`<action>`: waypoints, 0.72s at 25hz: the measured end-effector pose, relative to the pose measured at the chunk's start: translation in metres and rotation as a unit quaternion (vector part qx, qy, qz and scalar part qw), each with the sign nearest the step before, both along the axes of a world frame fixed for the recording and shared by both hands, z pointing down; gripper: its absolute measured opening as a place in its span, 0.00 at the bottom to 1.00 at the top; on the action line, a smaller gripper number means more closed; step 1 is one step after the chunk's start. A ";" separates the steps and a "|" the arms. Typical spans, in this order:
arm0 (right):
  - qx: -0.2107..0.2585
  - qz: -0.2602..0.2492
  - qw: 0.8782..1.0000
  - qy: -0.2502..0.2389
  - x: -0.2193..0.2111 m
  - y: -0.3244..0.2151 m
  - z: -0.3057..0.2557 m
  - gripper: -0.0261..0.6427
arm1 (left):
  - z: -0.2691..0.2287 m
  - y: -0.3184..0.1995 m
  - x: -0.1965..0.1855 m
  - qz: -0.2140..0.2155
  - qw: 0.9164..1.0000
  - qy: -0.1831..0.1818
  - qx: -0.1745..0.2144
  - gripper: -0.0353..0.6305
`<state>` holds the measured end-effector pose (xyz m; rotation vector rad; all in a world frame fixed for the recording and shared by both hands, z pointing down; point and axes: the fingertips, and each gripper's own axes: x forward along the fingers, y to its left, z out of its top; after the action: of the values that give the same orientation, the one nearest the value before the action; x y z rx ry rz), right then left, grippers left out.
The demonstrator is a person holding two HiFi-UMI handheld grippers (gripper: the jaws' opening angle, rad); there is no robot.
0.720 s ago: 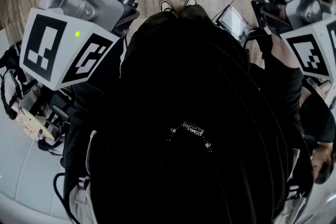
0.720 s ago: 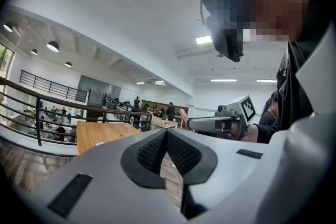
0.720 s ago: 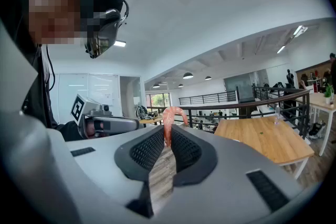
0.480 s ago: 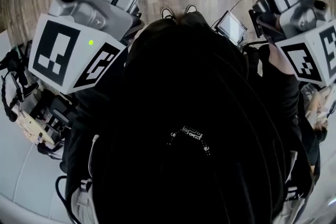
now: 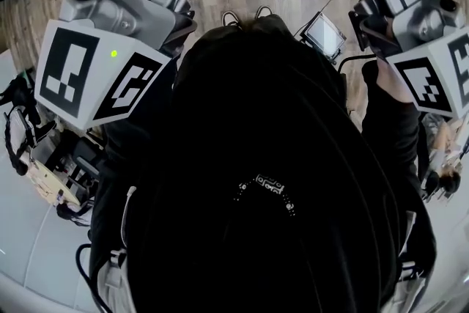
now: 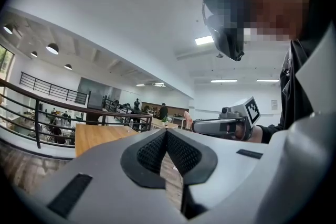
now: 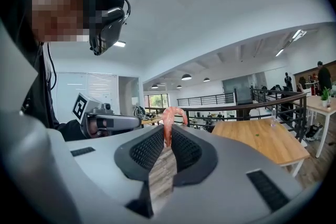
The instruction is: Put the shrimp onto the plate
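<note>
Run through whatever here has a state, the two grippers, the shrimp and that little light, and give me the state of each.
left gripper: shut, nothing held.
right gripper: shut on the shrimp.
shrimp: clamped at its lower end, curled end sticking up above the right gripper's tips.
green light: lit, on the left gripper's marker cube.

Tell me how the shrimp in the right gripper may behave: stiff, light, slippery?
Probably fairly stiff: the shrimp arches above the fingers without drooping. Likely light, since a pinch at one end holds it up. Curved and narrow, it might twist or slip if the grip loosens.
</note>
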<state>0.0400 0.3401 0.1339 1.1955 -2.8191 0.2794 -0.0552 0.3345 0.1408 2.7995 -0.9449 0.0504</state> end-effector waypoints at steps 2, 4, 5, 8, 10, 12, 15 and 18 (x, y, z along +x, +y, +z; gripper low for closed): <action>0.001 0.005 1.000 -0.001 0.004 0.002 -0.002 0.12 | -0.002 0.001 0.004 0.005 1.000 -0.001 0.002 0.06; 0.005 0.012 1.000 -0.002 0.008 0.004 -0.005 0.12 | -0.005 0.002 0.008 0.010 1.000 -0.003 0.004 0.06; 0.006 0.016 1.000 -0.003 0.011 0.005 -0.007 0.12 | -0.007 0.003 0.010 0.013 1.000 -0.003 0.006 0.06; 0.010 0.025 1.000 -0.001 0.018 0.009 -0.012 0.12 | -0.012 0.004 0.018 0.021 1.000 -0.001 0.009 0.06; 0.009 0.030 1.000 0.000 0.023 0.012 -0.016 0.12 | -0.016 0.005 0.023 0.026 1.000 0.001 0.008 0.06; 0.007 0.034 0.999 0.001 0.027 0.013 -0.020 0.12 | -0.019 0.006 0.027 0.030 1.000 0.003 0.006 0.06; 0.004 0.041 0.999 0.007 0.030 0.014 -0.024 0.12 | -0.021 0.006 0.030 0.027 1.000 0.002 0.000 0.06; -0.003 0.042 0.999 0.011 0.036 0.013 -0.023 0.12 | -0.012 0.002 0.034 0.018 1.000 -0.001 -0.018 0.06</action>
<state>0.0756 0.3528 0.1111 1.3106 -2.7501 0.2784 -0.0216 0.3365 0.1287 2.7835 -0.8854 0.0752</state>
